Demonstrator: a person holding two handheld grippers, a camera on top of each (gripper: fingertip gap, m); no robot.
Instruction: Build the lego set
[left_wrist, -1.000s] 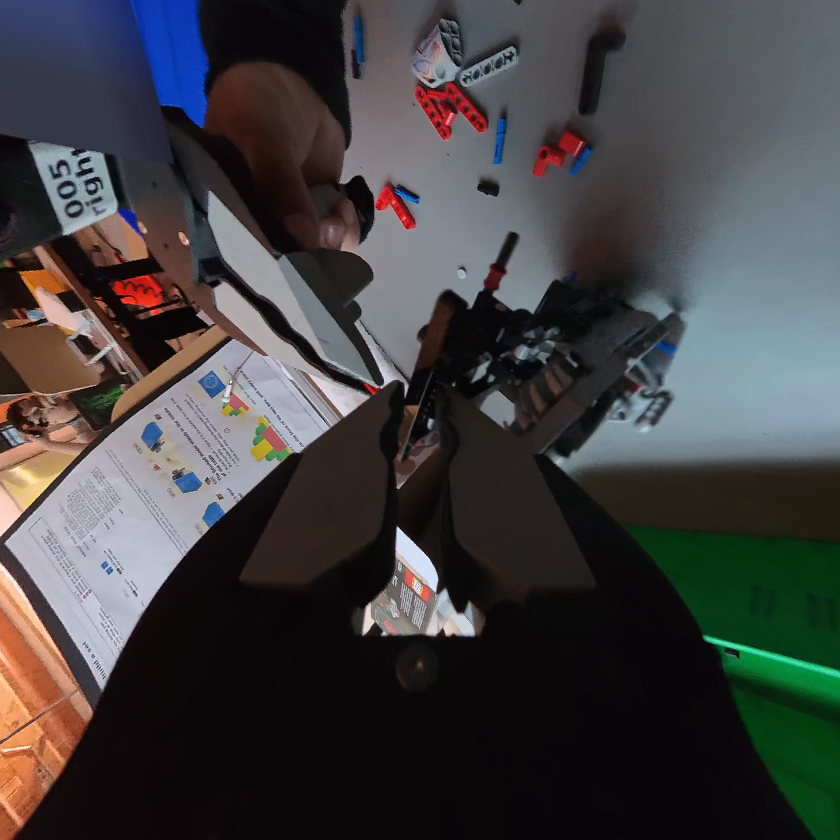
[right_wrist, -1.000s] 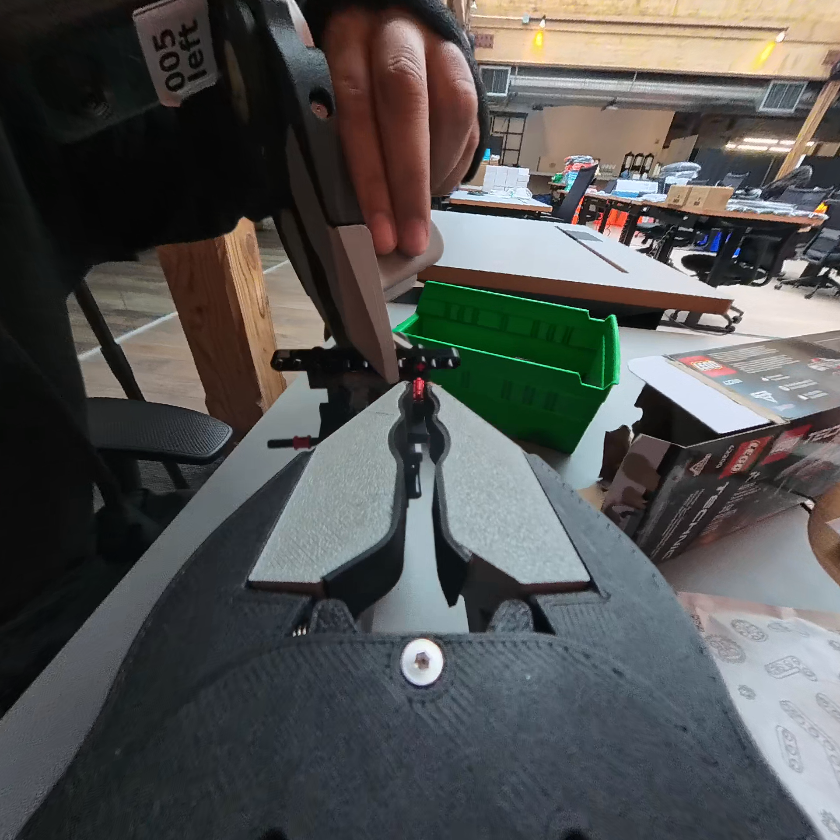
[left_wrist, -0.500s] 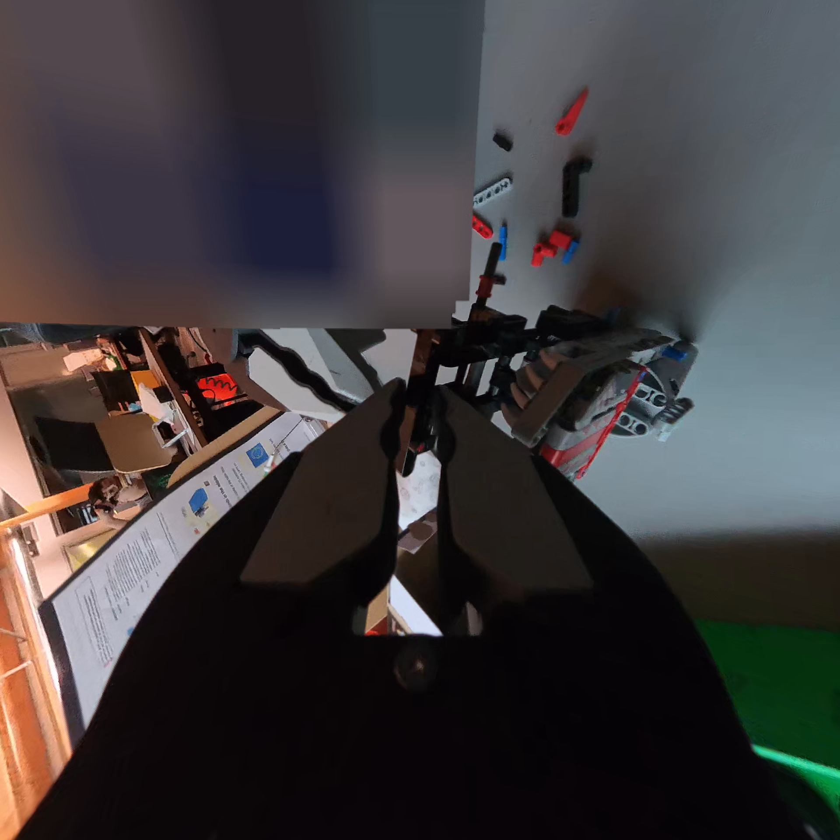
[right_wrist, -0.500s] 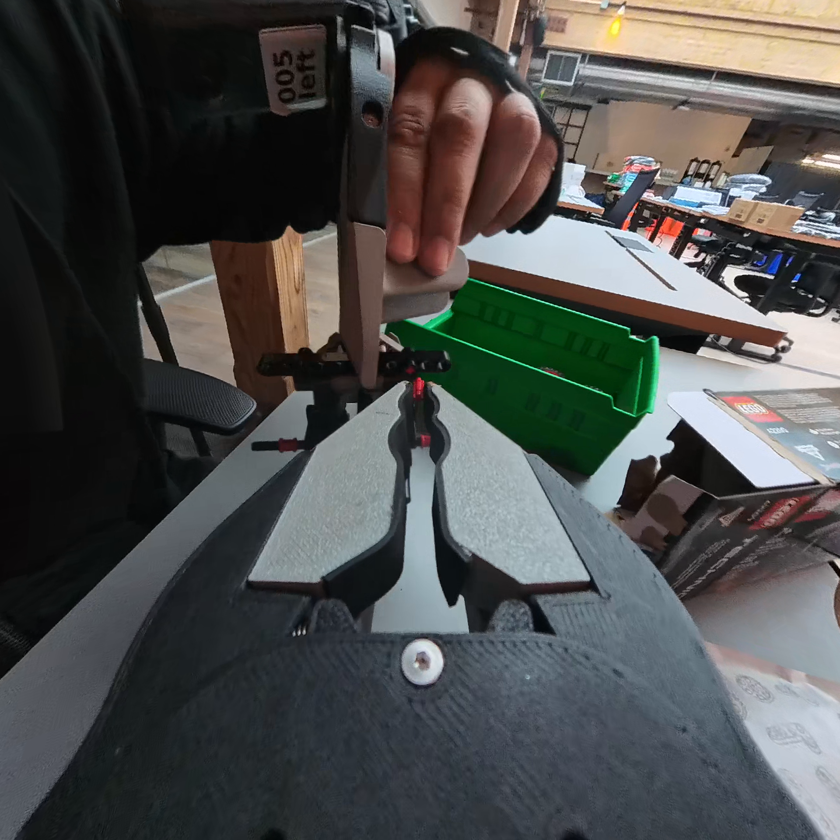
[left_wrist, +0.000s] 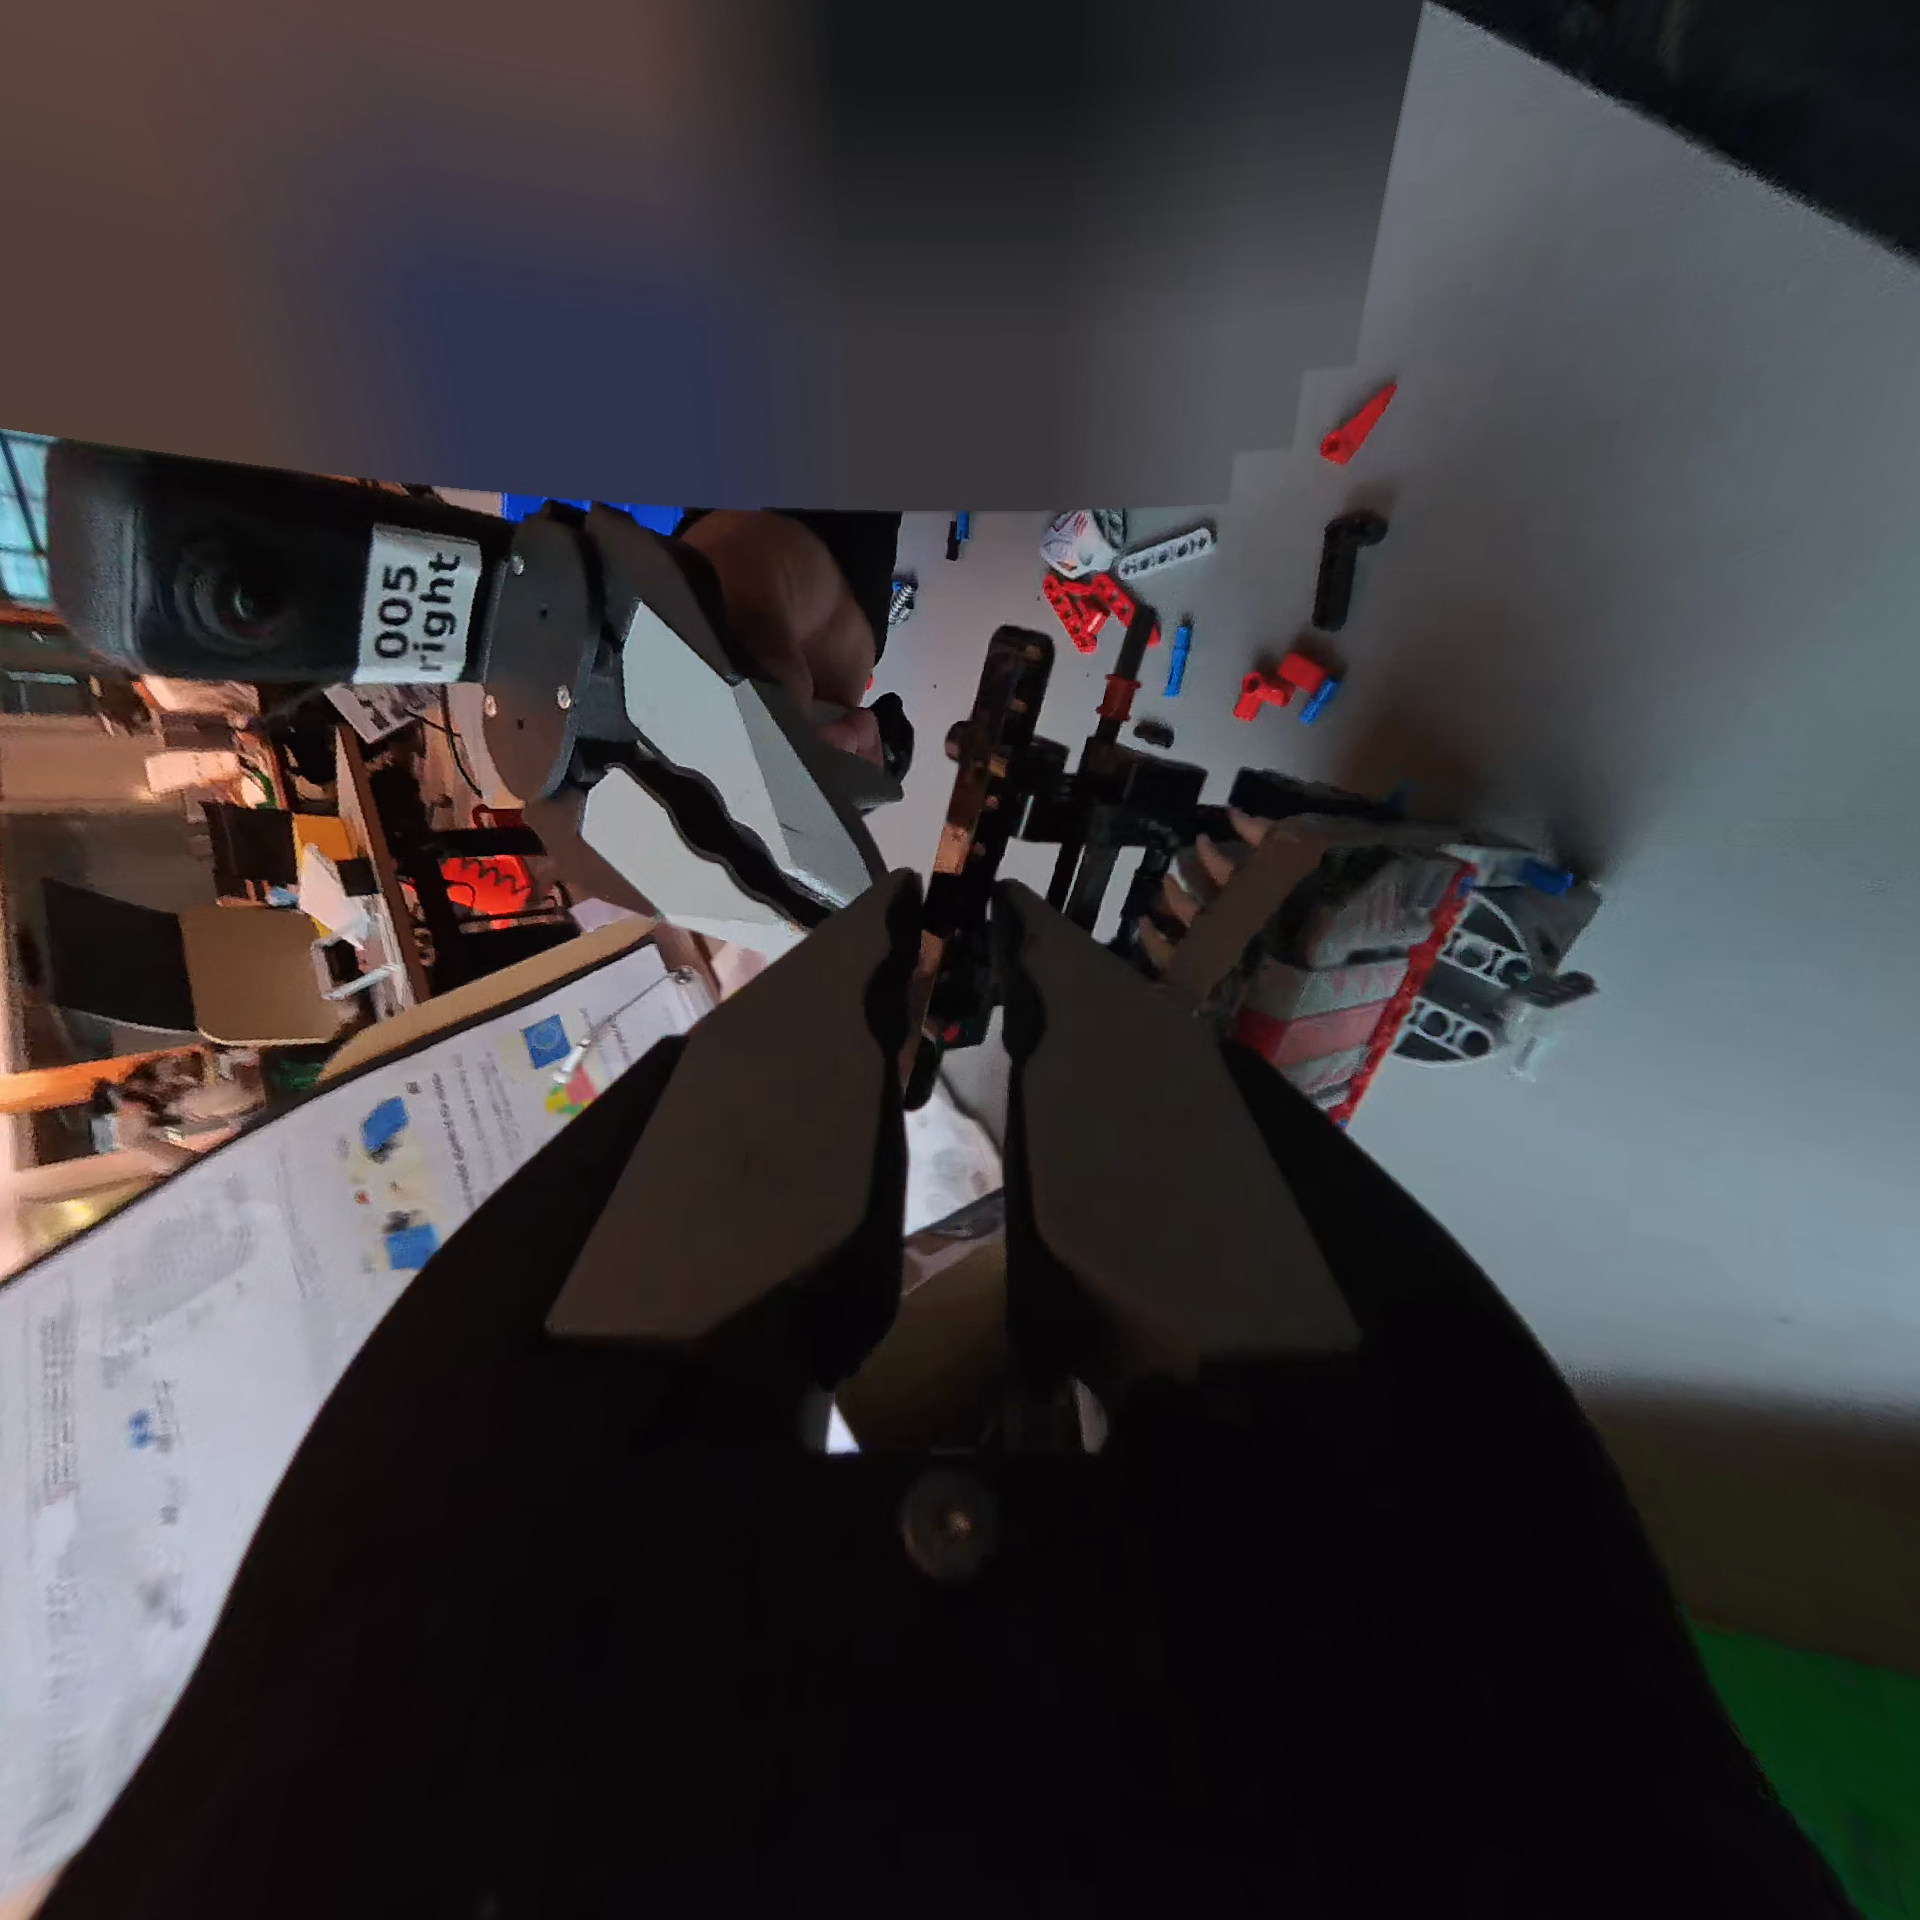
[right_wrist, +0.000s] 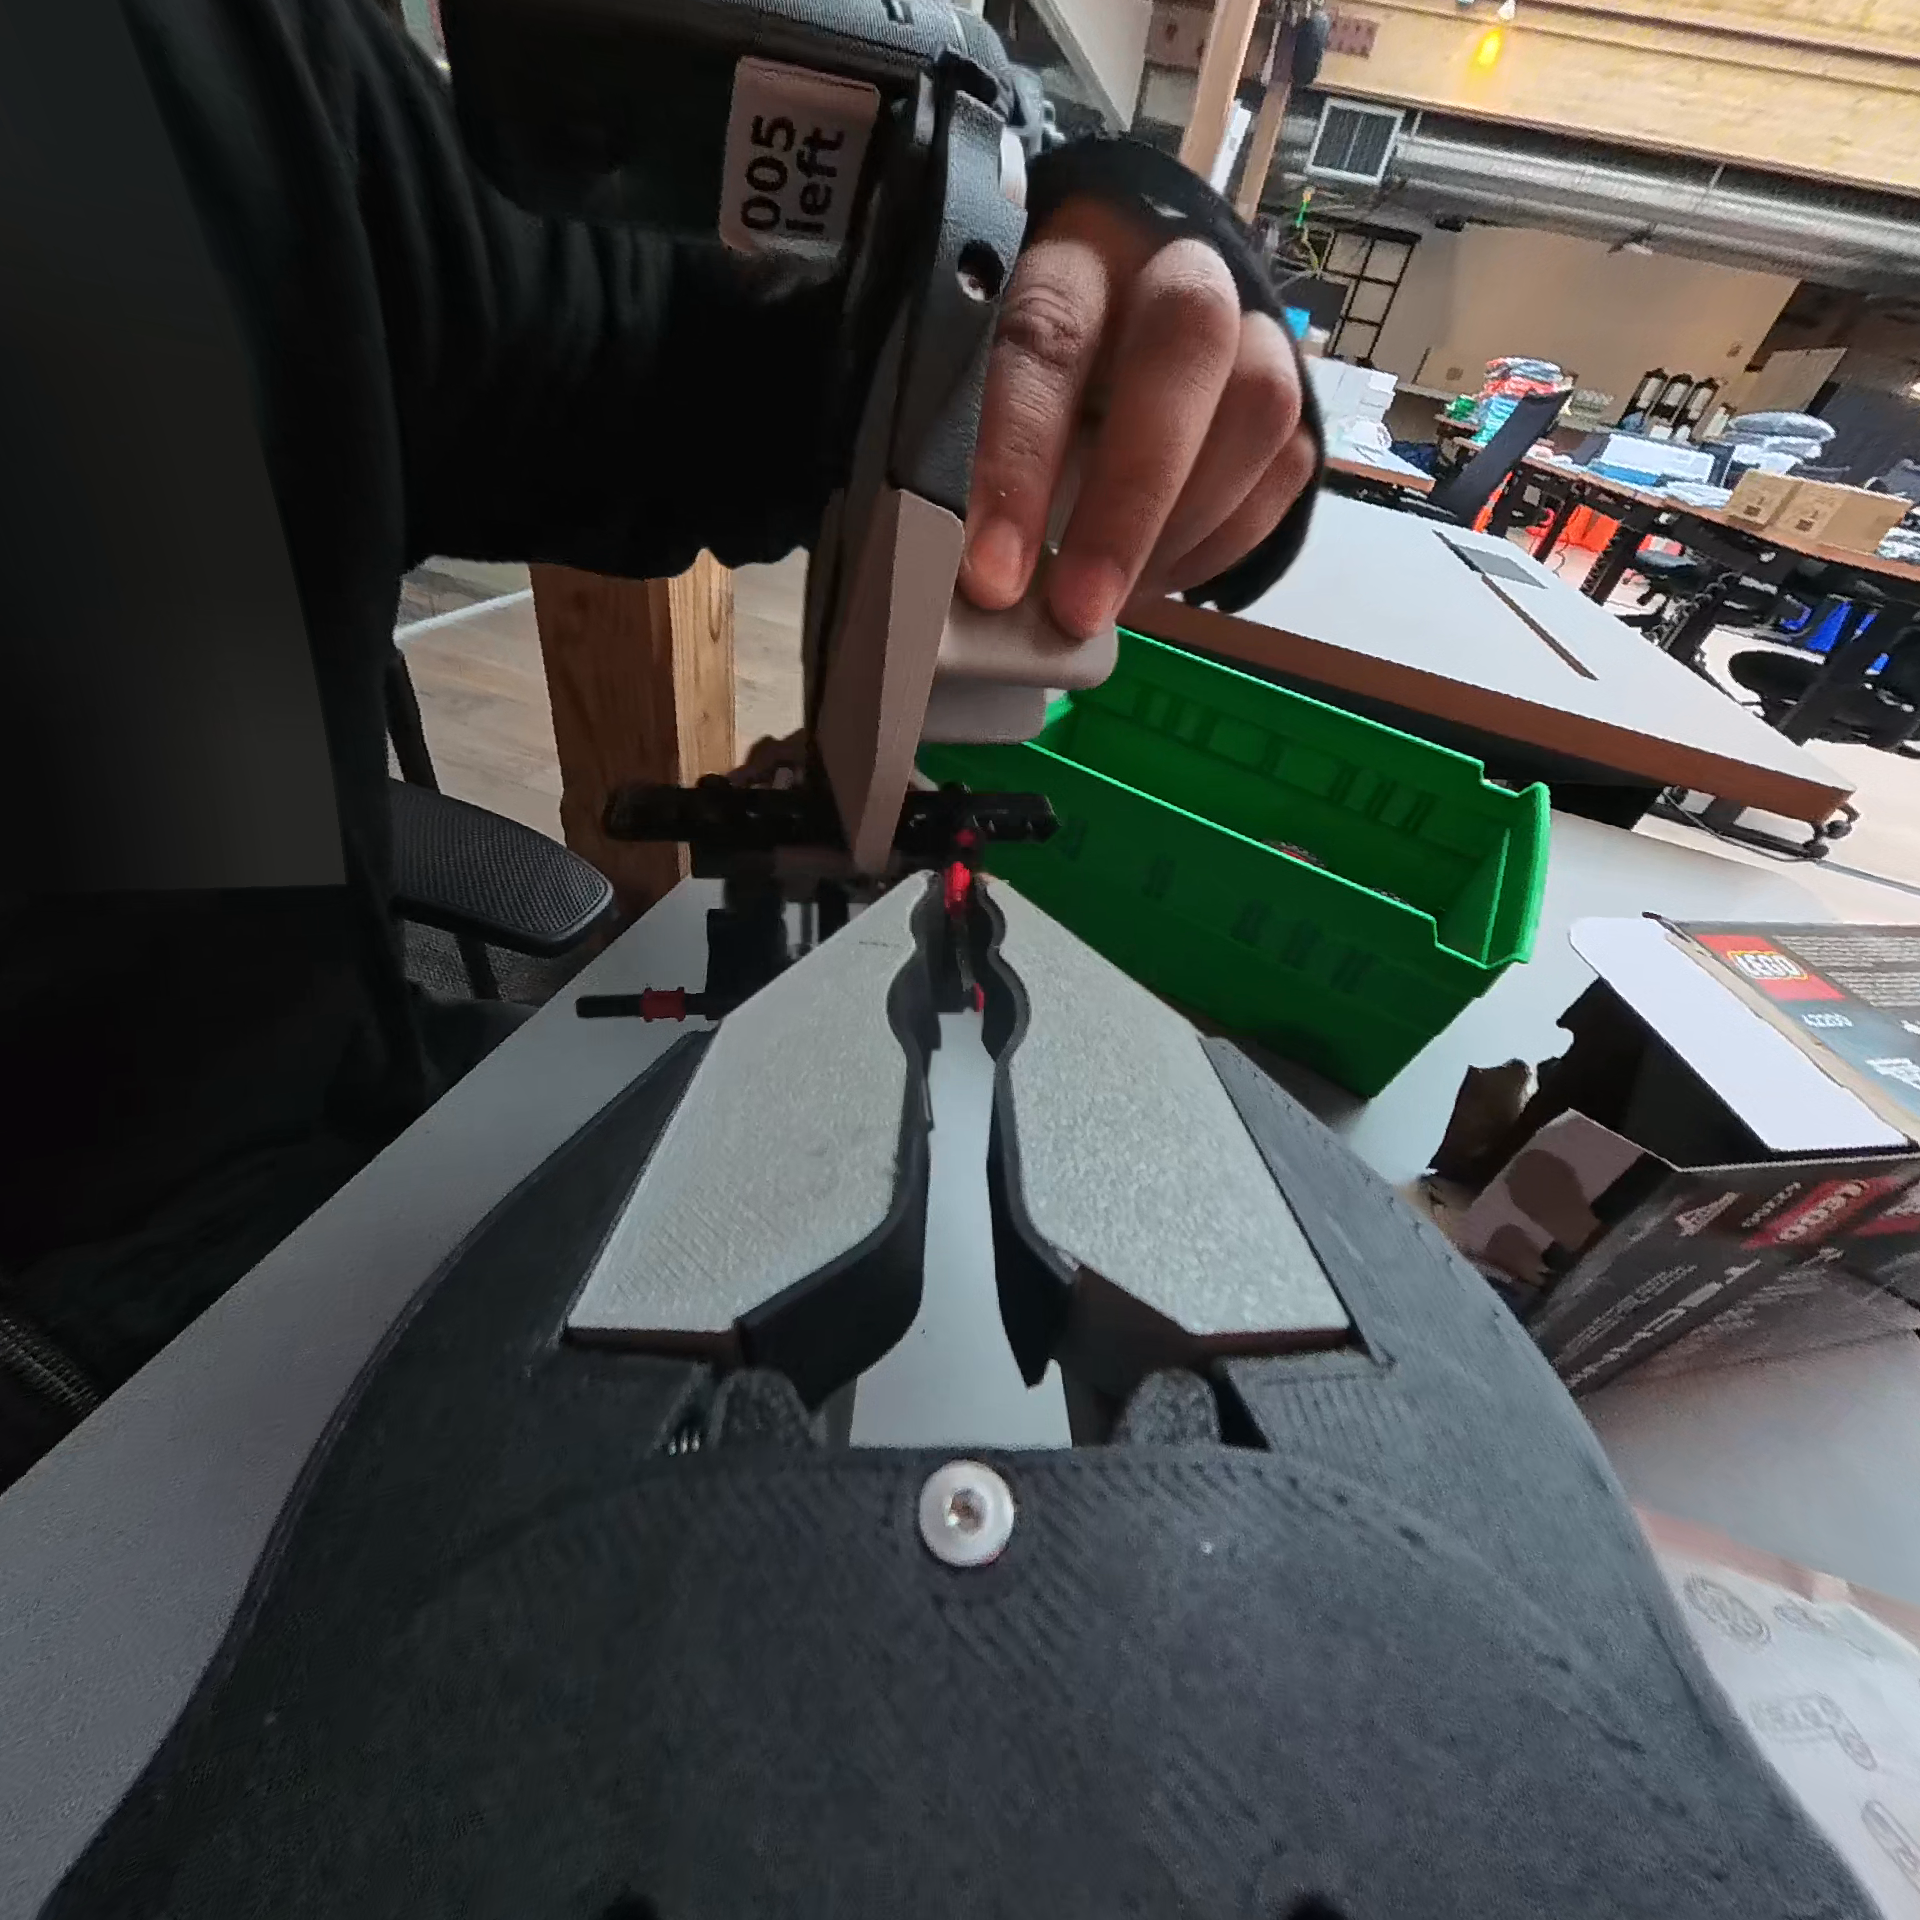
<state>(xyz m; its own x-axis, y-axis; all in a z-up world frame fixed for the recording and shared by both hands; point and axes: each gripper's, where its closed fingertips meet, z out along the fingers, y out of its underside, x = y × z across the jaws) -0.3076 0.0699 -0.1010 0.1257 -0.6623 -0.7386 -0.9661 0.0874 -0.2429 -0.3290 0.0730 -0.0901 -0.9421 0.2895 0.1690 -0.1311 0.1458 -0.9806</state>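
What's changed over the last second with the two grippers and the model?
The left gripper has rolled from slanted to near vertical above the black beam, staying shut on it. The right gripper stays closed on the small black and red part under the beam; nothing was let go. The model, green bin and loose pieces on the table are unmoved.

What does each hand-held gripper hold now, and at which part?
The left hand-held gripper clamps the lego model by its long black beam. The right hand-held gripper grips a black piece with a red part, below the beam.
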